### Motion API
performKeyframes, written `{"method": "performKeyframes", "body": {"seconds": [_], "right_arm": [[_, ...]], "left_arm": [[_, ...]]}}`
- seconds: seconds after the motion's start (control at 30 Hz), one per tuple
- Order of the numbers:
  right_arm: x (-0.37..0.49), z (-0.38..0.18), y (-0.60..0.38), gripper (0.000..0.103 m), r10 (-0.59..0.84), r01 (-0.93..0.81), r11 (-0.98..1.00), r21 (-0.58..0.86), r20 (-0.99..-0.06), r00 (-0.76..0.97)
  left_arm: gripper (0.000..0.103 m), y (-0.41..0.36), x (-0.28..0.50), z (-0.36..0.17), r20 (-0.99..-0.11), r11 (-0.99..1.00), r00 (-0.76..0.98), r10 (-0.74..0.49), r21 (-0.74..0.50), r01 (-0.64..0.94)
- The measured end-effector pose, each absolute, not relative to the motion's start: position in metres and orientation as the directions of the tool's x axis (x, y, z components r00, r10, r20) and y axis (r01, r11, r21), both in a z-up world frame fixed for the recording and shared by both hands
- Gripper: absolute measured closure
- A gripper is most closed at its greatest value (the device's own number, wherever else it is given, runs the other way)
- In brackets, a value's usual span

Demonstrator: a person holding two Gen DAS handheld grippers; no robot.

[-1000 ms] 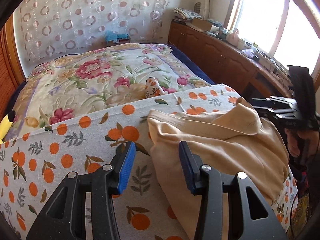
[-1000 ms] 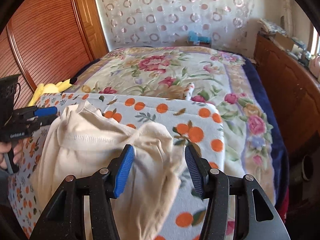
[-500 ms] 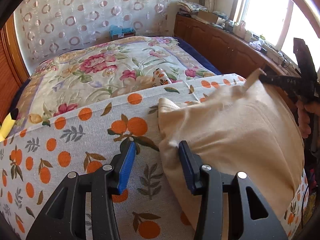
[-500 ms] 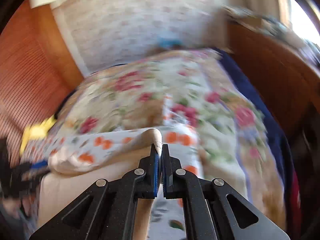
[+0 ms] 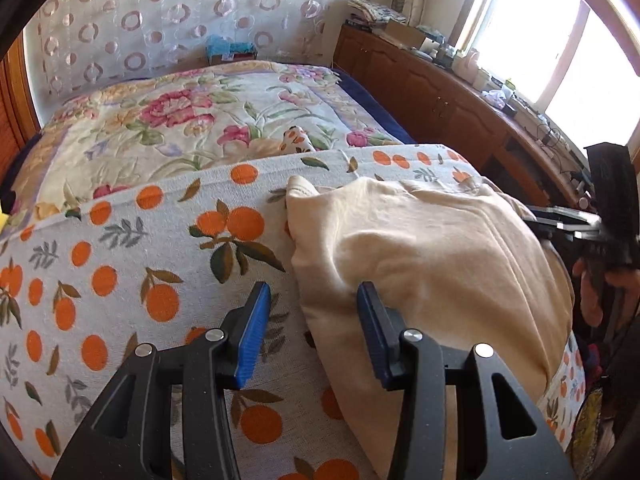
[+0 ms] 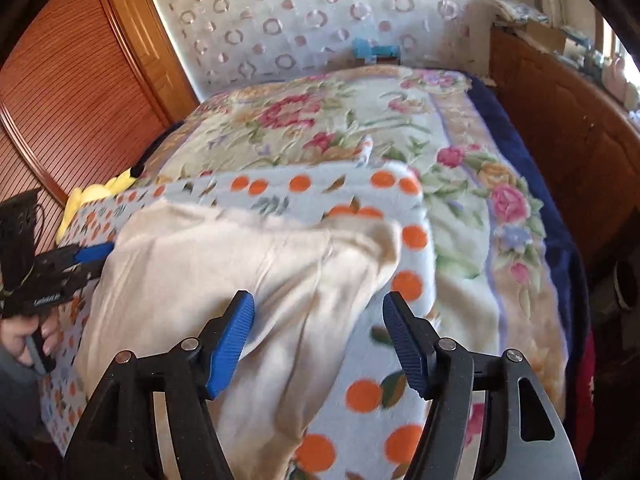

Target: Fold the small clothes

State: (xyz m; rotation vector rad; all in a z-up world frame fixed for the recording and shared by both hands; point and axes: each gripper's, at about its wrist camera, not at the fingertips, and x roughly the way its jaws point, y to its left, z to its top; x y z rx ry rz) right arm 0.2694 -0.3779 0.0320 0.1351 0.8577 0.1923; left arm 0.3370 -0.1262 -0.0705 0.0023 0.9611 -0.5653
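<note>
A cream garment (image 5: pixel 432 256) lies folded over on an orange-print blanket (image 5: pixel 120 264) at the near end of the bed; it also shows in the right wrist view (image 6: pixel 224 272). My left gripper (image 5: pixel 312 320) is open and empty, straddling the garment's left edge just above the blanket. My right gripper (image 6: pixel 318 332) is open and empty above the garment's right side. Each gripper also shows from the other camera: the right one at the far right (image 5: pixel 560 220), the left one at the far left (image 6: pixel 80 256).
A floral quilt (image 5: pixel 192 120) covers the bed beyond the blanket. A wooden cabinet (image 5: pixel 460 112) with clutter runs along the right under a window. A wooden wardrobe (image 6: pixel 68 92) stands left. A yellow plush toy (image 6: pixel 96 196) lies at the bed's left edge.
My right gripper was shut on a corner of the garment, carried it over, and has now opened and let it go. The garment lies flatter. My left gripper stayed open and barely moved.
</note>
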Motion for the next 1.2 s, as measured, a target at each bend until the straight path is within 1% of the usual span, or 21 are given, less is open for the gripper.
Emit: {"method": "performKeyframes", "body": {"seconds": [0.07,0.2,0.23,0.27,0.3,0.33,0.37,0.4,0.47,0.63,0.73,0.87,1.03,1.2], "right_arm": [[0.271,0.025,-0.379,0.034,0.249,-0.121,0.967,0.223,-0.749,0.614],[0.281,0.017,-0.382,0.034,0.258,-0.104,0.964,0.246,-0.760,0.597],[0.283,0.016,-0.382,0.034,0.259,-0.102,0.963,0.248,-0.759,0.597],[0.285,0.016,-0.383,0.037,0.268,-0.106,0.961,0.256,-0.760,0.592],[0.284,0.014,-0.381,0.053,0.285,-0.118,0.956,0.268,-0.758,0.586],[0.284,0.013,-0.377,0.061,0.306,-0.139,0.951,0.278,-0.760,0.574],[0.283,0.012,-0.371,0.074,0.318,-0.161,0.948,0.276,-0.763,0.563],[0.283,0.013,-0.368,0.087,0.312,-0.175,0.950,0.259,-0.764,0.565],[0.278,0.022,-0.358,0.091,0.286,-0.204,0.958,0.203,-0.764,0.579],[0.270,0.066,-0.336,0.093,0.295,-0.278,0.950,0.143,-0.702,0.649],[0.272,0.096,-0.305,0.093,0.330,-0.355,0.929,0.101,-0.658,0.677],[0.283,0.123,-0.245,0.093,0.396,-0.474,0.880,0.039,-0.612,0.685],[0.319,0.130,-0.159,0.093,0.468,-0.592,0.806,-0.008,-0.604,0.645],[0.378,0.124,-0.085,0.093,0.506,-0.671,0.740,-0.046,-0.619,0.601]], "left_arm": [[0.057,-0.128,0.336,-0.072,-0.771,0.851,0.429,-0.470,-0.265,0.454],[0.058,-0.132,0.332,-0.073,-0.756,0.818,0.388,-0.527,-0.327,0.473],[0.068,-0.133,0.331,-0.074,-0.752,0.803,0.368,-0.547,-0.348,0.483],[0.079,-0.135,0.329,-0.075,-0.749,0.791,0.348,-0.564,-0.367,0.490],[0.086,-0.136,0.328,-0.076,-0.743,0.775,0.327,-0.583,-0.390,0.497],[0.089,-0.137,0.326,-0.076,-0.740,0.767,0.315,-0.594,-0.403,0.500],[0.093,-0.136,0.324,-0.073,-0.737,0.765,0.319,-0.596,-0.401,0.503],[0.094,-0.135,0.322,-0.070,-0.729,0.757,0.318,-0.606,-0.404,0.513],[0.095,-0.126,0.315,-0.055,-0.696,0.738,0.332,-0.637,-0.427,0.522],[0.095,-0.075,0.286,-0.008,-0.607,0.712,0.404,-0.685,-0.440,0.547],[0.095,-0.040,0.267,0.008,-0.583,0.742,0.474,-0.660,-0.404,0.535],[0.095,0.021,0.247,0.021,-0.553,0.788,0.562,-0.614,-0.395,0.473],[0.095,0.096,0.233,0.028,-0.534,0.847,0.660,-0.528,-0.387,0.364],[0.095,0.161,0.229,0.014,-0.542,0.885,0.714,-0.443,-0.392,0.251]]}}
